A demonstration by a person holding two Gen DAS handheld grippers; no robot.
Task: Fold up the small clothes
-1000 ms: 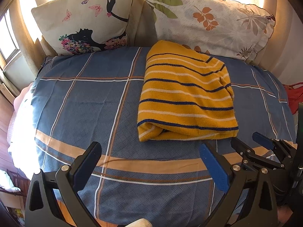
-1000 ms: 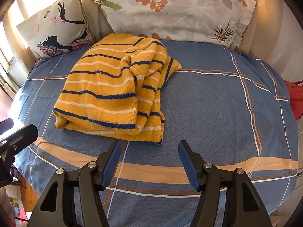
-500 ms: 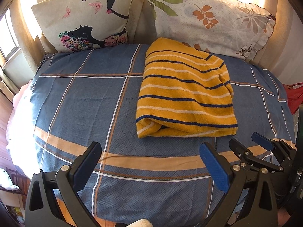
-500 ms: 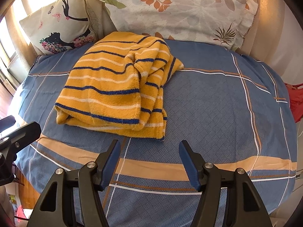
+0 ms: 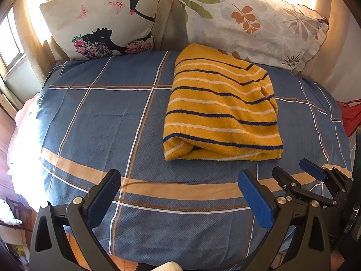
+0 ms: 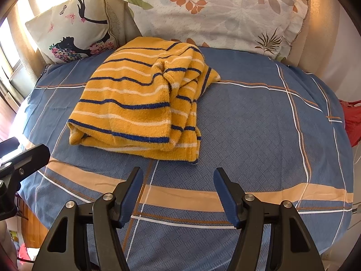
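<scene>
A yellow knit garment with navy and white stripes (image 5: 221, 110) lies folded in a thick bundle on the blue checked bedsheet (image 5: 101, 117); it also shows in the right wrist view (image 6: 140, 103). My left gripper (image 5: 180, 194) is open and empty, over the bed's near edge, short of the garment. My right gripper (image 6: 178, 192) is open and empty, just in front of the garment's near right corner. The right gripper shows at the lower right of the left wrist view (image 5: 300, 176). Part of the left gripper shows at the left edge of the right wrist view (image 6: 24, 160).
Two pillows lean at the head of the bed: one with a black silhouette print (image 5: 106, 20) on the left, one with a leaf print (image 5: 252, 22) on the right. A red item (image 5: 349, 117) lies off the bed's right side. A window is at far left.
Both grippers have drawn back and risen slightly from the garment, so more of the bed shows. The garment has not moved. Both stay open.
</scene>
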